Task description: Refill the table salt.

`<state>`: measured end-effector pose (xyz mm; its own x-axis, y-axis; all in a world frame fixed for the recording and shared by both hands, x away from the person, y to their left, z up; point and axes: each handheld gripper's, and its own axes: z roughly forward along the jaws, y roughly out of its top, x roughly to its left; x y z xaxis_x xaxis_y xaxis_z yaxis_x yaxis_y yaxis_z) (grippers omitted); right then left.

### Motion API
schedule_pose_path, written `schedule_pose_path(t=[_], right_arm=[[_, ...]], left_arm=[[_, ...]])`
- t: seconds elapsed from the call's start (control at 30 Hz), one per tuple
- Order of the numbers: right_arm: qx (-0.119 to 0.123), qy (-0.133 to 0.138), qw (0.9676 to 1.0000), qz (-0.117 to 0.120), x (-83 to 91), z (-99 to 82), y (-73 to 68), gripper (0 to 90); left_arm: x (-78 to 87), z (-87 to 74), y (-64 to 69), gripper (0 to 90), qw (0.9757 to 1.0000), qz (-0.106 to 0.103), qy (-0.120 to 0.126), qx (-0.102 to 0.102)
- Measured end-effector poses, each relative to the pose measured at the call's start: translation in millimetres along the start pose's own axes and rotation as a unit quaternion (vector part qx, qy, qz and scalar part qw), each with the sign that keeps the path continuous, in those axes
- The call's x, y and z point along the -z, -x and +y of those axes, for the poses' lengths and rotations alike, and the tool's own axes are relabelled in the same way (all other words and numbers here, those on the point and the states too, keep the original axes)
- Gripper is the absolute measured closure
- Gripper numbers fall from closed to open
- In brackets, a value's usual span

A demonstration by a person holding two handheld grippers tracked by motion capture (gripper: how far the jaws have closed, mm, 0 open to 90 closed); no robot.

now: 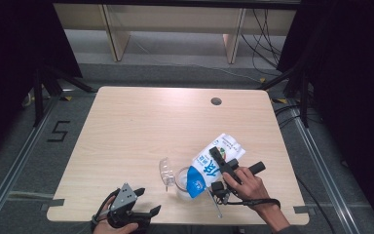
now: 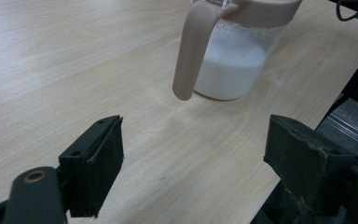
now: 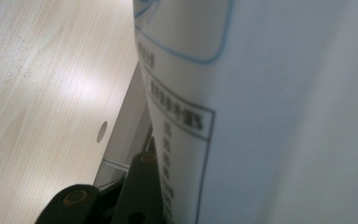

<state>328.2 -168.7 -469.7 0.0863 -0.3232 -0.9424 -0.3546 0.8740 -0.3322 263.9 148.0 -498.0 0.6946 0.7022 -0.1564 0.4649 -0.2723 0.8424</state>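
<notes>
Now, down at the near edge of the tabletop, the left tongs sit with jaws spread wide and nothing between them. Just ahead of them stands the clear jug, part full of white powder, its beige handle turned toward the open jaws and its lid flipped up. Over on the right, the right tongs are clamped on a white and blue bag, tipped over with its blue end down at the jug's mouth.
</notes>
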Motion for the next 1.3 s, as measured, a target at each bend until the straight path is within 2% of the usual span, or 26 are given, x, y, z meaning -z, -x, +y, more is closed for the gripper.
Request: schedule_pose_path(t=[0.07, 0.1, 0.13, 0.17, 0.27, 0.3, 0.33, 0.37, 0.47, 0.5, 0.57, 0.6, 0.63, 0.73, 0.8, 0.83, 0.87, 0.9, 0.97, 1.0, 1.07, 1.1, 1.17, 1.23, 1.27, 1.3], right_arm=[[0.004, 0.005, 1.0, -0.002, -0.6, 0.5, 0.1, 74.0], [-0.024, 0.013, 0.9996, -0.005, -1.9, 1.6, -3.7, 74.0], [-0.004, -0.002, 1.0, -0.001, 0.1, 0.8, -1.5, 74.0], [0.001, 0.0, 1.0, 0.0, 0.1, 0.5, -0.5, 74.1], [0.004, 0.002, 1.0, 0.0, -0.1, 0.1, 0.9, 74.1], [-0.001, 0.002, 1.0, -0.008, -0.3, 0.8, 1.2, 74.1], [-0.028, 0.011, 0.9995, -0.01, -1.4, 1.7, -2.0, 74.1], [-0.033, 0.01, 0.9994, -0.008, -1.3, 1.6, -3.0, 74.1], [-0.034, 0.01, 0.9994, -0.007, -1.5, 1.6, -3.1, 74.1], [-0.028, 0.011, 0.9995, -0.009, -1.3, 1.8, -2.3, 74.1], [-0.019, 0.014, 0.9997, -0.003, -1.1, 1.5, -2.1, 74.2], [-0.019, 0.012, 0.9997, -0.003, -1.3, 1.4, -1.8, 74.2], [-0.033, 0.01, 0.9994, -0.007, -1.3, 1.5, -2.9, 74.2], [-0.033, 0.011, 0.9994, -0.002, -1.1, 1.7, -3.2, 74.2], [-0.033, 0.009, 0.9994, -0.007, -1.3, 1.7, -2.8, 74.2], [-0.033, 0.009, 0.9994, -0.007, -1.2, 1.8, -2.7, 74.2], [0.002, 0.003, 1.0, -0.005, 0.1, 0.9, 1.8, 74.3], [-0.005, 0.007, 0.9999, -0.008, -0.3, 1.3, 1.1, 74.3], [-0.004, 0.006, 0.9999, -0.007, -0.2, 0.7, 1.2, 74.3], [-0.026, 0.012, 0.9995, -0.01, -1.0, 1.5, -1.5, 74.3], [-0.029, 0.012, 0.9994, -0.01, -0.6, 1.6, -1.2, 74.3], [-0.03, 0.013, 0.9994, -0.01, -0.7, 1.6, -0.9, 74.3], [-0.038, 0.012, 0.9992, -0.003, -0.8, 1.5, -1.8, 74.2], [-0.038, 0.011, 0.9992, -0.003, -0.4, 1.7, -1.6, 74.2], [-0.038, 0.011, 0.9992, -0.003, -0.4, 1.8, -1.5, 74.3], [-0.039, 0.012, 0.9991, -0.01, -0.5, 1.9, -1.2, 74.3]], left_arm=[[-0.5, -0.1, 0.0, 18.9, 1.0, -0.001, 0.003, 0.0], [-0.6, -0.1, 0.1, 18.9, 1.0, -0.001, 0.003, 0.001], [-0.6, -0.2, 0.1, 18.9, 1.0, -0.001, 0.003, 0.0], [-0.3, 0.0, -0.2, 18.9, 1.0, 0.0, 0.004, -0.004], [-0.4, 0.0, -0.2, 18.9, 1.0, -0.001, 0.003, -0.003], [-0.6, -0.1, 0.0, 18.9, 1.0, -0.001, 0.003, 0.001], [-0.6, -0.1, 0.0, 18.9, 1.0, -0.001, 0.003, 0.0], [-0.6, 0.0, 0.0, 18.9, 1.0, -0.001, 0.003, 0.0], [-1.0, -0.1, -0.1, 18.9, 1.0, -0.001, 0.002, 0.0], [-0.6, 0.1, -0.4, 18.9, 1.0, -0.001, 0.002, -0.004], [-0.8, 0.1, -0.1, 18.9, 1.0, -0.001, 0.003, -0.001], [-0.9, 0.1, -0.1, 18.9, 1.0, -0.001, 0.003, 0.0], [-0.8, 0.1, -0.3, 18.9, 1.0, -0.002, 0.002, -0.002], [-0.9, 0.1, -0.1, 18.9, 1.0, -0.001, 0.003, -0.001], [-0.7, 0.4, -0.9, 18.9, 1.0, -0.001, 0.001, -0.008], [-1.0, 0.1, -0.3, 18.9, 1.0, -0.002, 0.002, -0.002], [-0.6, 0.4, -0.6, 18.9, 1.0, -0.001, 0.002, -0.006], [-0.3, 0.7, -0.7, 18.9, 1.0, 0.0, -0.001, -0.008], [-0.7, 0.3, 0.2, 18.9, 1.0, 0.002, -0.001, 0.0], [-0.8, 0.3, -0.3, 18.9, 1.0, -0.001, 0.001, -0.003], [-0.4, 0.7, -0.6, 18.9, 1.0, 0.0, 0.0, -0.009], [-0.8, 0.4, 0.0, 18.9, 1.0, 0.0, 0.0, -0.001], [-0.6, 0.3, 0.2, 18.9, 1.0, 0.002, -0.001, -0.001], [-0.6, 0.5, -0.8, 18.9, 0.9999, -0.001, 0.002, -0.01], [-0.8, 0.4, -0.2, 18.9, 1.0, -0.001, 0.001, -0.003], [-0.5, 0.6, -0.5, 18.9, 1.0, 0.0, 0.0, -0.006]])
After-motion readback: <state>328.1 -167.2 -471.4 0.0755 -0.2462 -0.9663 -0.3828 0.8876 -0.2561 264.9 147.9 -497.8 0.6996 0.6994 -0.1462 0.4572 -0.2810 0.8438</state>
